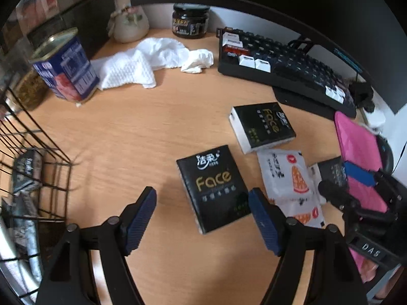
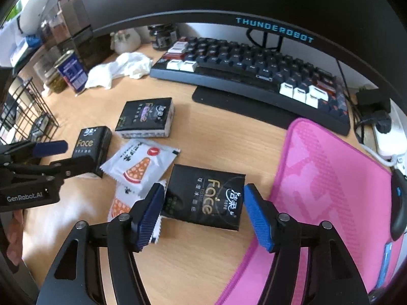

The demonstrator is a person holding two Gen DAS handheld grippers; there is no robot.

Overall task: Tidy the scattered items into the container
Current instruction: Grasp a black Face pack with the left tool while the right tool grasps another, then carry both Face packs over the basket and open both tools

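Observation:
Three black "Face" tissue packs lie on the wooden desk. My left gripper (image 1: pixel 202 208) is open, its right finger beside the nearest pack (image 1: pixel 212 188); a second pack (image 1: pixel 262 125) lies farther right. My right gripper (image 2: pixel 203 203) is open, its fingers on either side of the third pack (image 2: pixel 204 200). Two white snack packets (image 2: pixel 138 164) lie between the packs. The black wire basket (image 1: pixel 33 152) at the left holds several packets. In the right wrist view the left gripper (image 2: pixel 54 156) shows at the left edge.
A dark keyboard (image 2: pixel 249 71), a pink mouse mat (image 2: pixel 328 183) and a mouse (image 2: pixel 399 203) are at the right. White cloths (image 1: pixel 142 61), a blue tin (image 1: pixel 64 68), a dark jar (image 1: pixel 190 20) and a vase (image 1: pixel 128 23) stand at the back.

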